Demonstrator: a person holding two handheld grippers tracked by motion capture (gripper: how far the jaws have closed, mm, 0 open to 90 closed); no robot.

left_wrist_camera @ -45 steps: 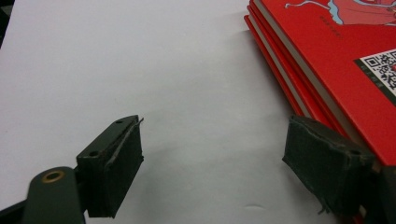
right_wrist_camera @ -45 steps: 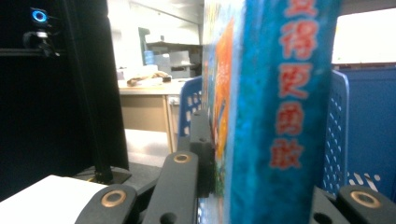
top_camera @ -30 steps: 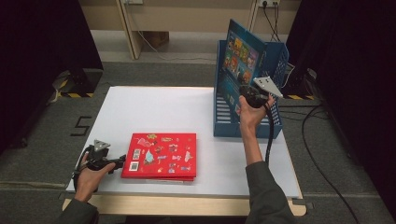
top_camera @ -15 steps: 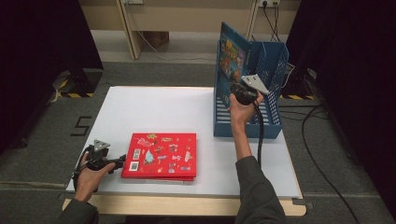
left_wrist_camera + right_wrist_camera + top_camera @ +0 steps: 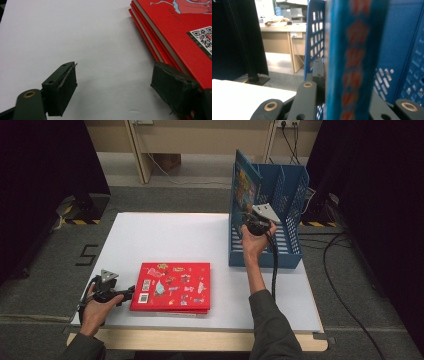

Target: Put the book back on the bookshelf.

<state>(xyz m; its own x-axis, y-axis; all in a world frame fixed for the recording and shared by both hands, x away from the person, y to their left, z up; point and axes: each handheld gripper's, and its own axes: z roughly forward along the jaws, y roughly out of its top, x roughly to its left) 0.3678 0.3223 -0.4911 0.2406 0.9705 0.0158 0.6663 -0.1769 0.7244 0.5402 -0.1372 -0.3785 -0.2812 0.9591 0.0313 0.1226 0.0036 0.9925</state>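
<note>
White and smooth, the table (image 5: 165, 240) stands on grey carpet with a taped "5" on the floor to its left. On its near left part lies a stack of red books (image 5: 172, 287), the top cover scattered with small stickers. The left gripper view brings out what the high view cannot: a QR code (image 5: 203, 37) printed on that cover, and pale page edges between the glossy red boards. The left gripper (image 5: 113, 90) rests low at the stack's corner, its matte black jaws spread with bare tabletop between them and one pad right against the books' edge.

At the table's far right stands a blue plastic file rack (image 5: 287, 195) with perforated walls. The right gripper (image 5: 250, 220) pinches a blue picture book (image 5: 246, 185), held upright in the rack's left side. In the right gripper view the book's spine (image 5: 354, 60) shows blurred orange-red ornaments; no lettering can be read.
</note>
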